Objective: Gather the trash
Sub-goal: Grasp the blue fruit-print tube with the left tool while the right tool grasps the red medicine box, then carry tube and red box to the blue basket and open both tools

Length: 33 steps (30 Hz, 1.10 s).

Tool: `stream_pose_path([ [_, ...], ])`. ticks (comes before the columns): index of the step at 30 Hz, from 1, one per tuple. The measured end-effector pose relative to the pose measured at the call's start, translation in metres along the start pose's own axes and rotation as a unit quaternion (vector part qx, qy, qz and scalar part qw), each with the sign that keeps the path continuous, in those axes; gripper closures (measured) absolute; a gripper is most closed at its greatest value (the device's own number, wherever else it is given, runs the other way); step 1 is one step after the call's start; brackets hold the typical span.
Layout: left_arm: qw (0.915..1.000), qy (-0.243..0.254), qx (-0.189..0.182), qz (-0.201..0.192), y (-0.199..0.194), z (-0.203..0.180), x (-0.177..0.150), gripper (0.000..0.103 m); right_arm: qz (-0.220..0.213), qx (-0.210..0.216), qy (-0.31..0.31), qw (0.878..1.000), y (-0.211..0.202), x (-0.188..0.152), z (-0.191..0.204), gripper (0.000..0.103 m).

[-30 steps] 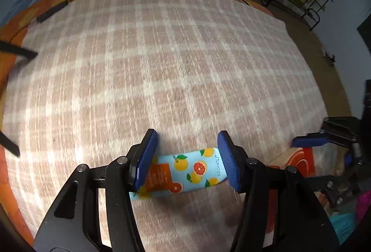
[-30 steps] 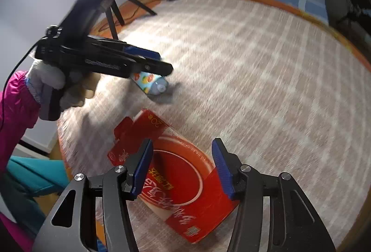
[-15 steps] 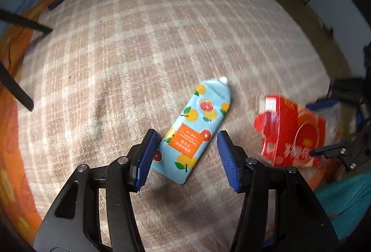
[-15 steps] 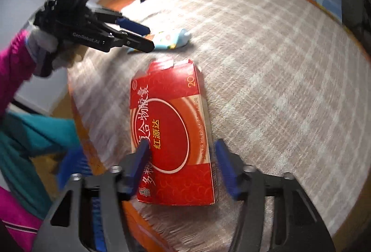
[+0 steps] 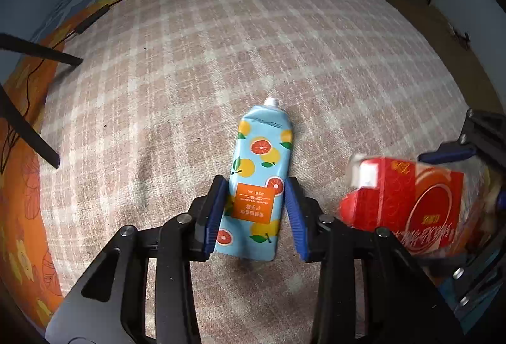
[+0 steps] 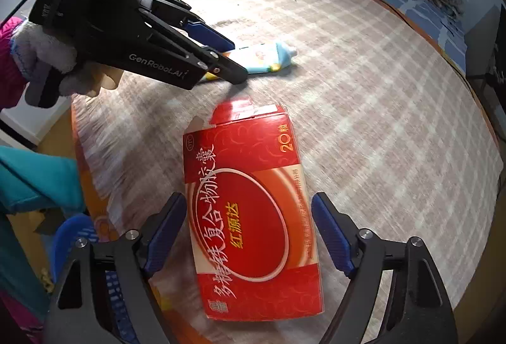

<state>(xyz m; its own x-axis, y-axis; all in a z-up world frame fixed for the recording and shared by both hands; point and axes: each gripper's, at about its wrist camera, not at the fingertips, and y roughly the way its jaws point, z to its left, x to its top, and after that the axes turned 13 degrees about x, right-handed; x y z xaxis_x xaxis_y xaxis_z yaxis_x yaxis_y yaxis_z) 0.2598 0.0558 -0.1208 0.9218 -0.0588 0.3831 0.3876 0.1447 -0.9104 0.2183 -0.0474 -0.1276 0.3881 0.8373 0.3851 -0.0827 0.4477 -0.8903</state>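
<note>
You are holding a black two-finger gripper in each hand, both angled steeply down at a pink and cream checked blanket [image 5: 221,59] spread over a bed.

In the left wrist view, your left gripper [image 5: 256,211] is straddling the lower half of a light blue tube [image 5: 264,166] printed with oranges and grapefruit slices. The tube is lying flat on the blanket with its white cap pointing away from you. The blue pads are sitting at the tube's two edges and the jaws are closing in on it; whether they are already pressing on it is unclear.

In the right wrist view, your right gripper [image 6: 249,236] is poised over a flat red carton [image 6: 253,211] with white and yellow Chinese lettering. The carton is lying on the blanket close to its near edge, its opened flap end pointing away from you. The jaws are opening, and each blue pad is standing clear of the carton's long sides with blanket showing in the gaps.

The carton is lying just to the right of the tube, the two apart. From the right wrist view, your left hand [image 6: 47,59], in a pale fuzzy glove with a magenta sleeve, is gripping the left tool's handle. A blue basket [image 6: 79,239] is showing at the lower left, beside the bed.
</note>
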Motion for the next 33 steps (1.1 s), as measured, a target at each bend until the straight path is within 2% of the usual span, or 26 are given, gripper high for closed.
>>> stream_pose_path([
  [6, 0.9996, -0.028, -0.007, -0.004, -0.001, 0.025, -0.002, 0.066, 0.030, -0.037, 0.003, 0.999, 0.019, 0.000, 0.003, 0.022],
  [10, 0.9989, -0.045, -0.004, -0.014, -0.007, 0.040, -0.016, 0.067, 0.013, -0.042, 0.016, 0.999, 0.014, 0.000, 0.002, 0.024],
  [15, 0.9984, -0.046, 0.002, -0.033, -0.025, 0.050, -0.033, 0.067, -0.027, -0.060, 0.032, 0.997, -0.010, -0.010, 0.001, 0.024],
  [21, 0.9976, -0.045, 0.001, -0.053, -0.070, 0.044, -0.063, 0.067, -0.059, -0.080, 0.053, 0.994, -0.045, -0.029, 0.014, 0.024],
  [33, 0.9963, -0.026, -0.011, -0.081, -0.134, 0.002, -0.110, 0.067, -0.114, -0.091, 0.097, 0.985, -0.093, -0.064, 0.064, 0.024],
])
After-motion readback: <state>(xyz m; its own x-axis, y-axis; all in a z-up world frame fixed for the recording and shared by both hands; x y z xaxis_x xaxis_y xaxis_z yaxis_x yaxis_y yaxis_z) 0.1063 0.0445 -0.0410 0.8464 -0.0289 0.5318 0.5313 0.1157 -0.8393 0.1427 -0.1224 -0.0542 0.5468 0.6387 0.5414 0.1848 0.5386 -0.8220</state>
